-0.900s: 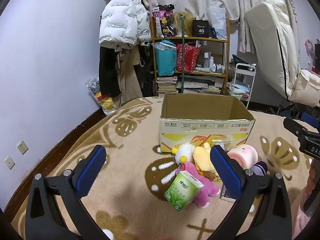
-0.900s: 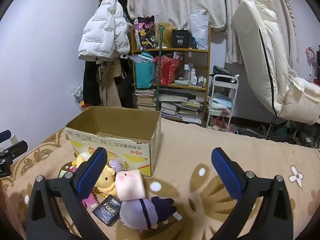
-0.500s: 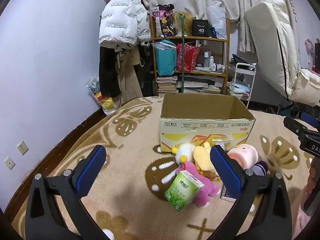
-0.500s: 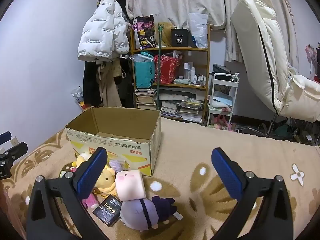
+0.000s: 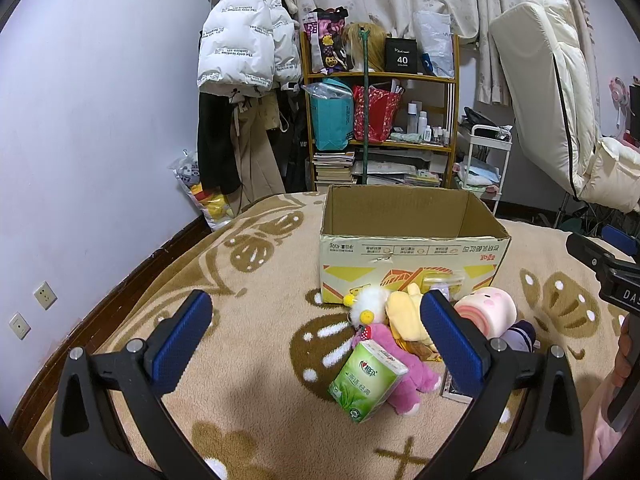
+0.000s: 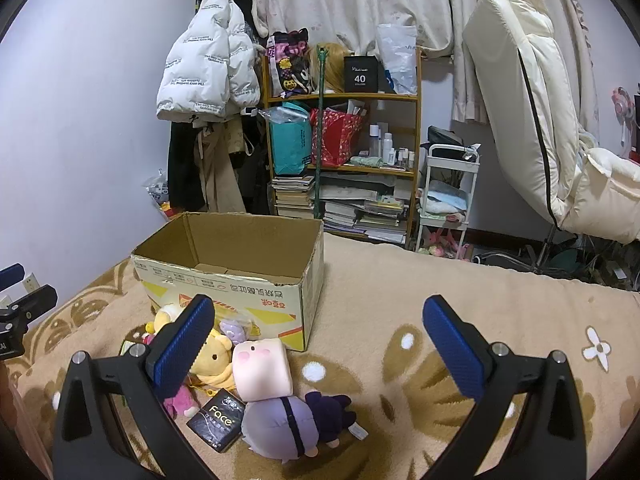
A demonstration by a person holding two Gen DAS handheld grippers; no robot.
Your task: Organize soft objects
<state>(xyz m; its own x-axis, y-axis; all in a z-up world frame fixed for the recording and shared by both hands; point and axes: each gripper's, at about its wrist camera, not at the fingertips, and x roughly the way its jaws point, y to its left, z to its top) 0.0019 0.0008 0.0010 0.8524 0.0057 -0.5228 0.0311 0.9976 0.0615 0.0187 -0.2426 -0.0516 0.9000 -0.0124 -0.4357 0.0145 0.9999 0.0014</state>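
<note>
Before one cardboard box (image 6: 256, 280), two tissue packs (image 5: 366, 380), several plush toys (image 6: 262, 368).

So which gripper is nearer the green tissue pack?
Left. The left gripper hangs open just above and behind the green tissue pack. The right gripper is open farther right, beyond the plush toys; there the pack is hidden.

Each tool (image 5: 316, 340) (image 6: 318, 340) has black angular arms, silver screws and two blue, finely ribbed pads (image 5: 182, 340).
</note>
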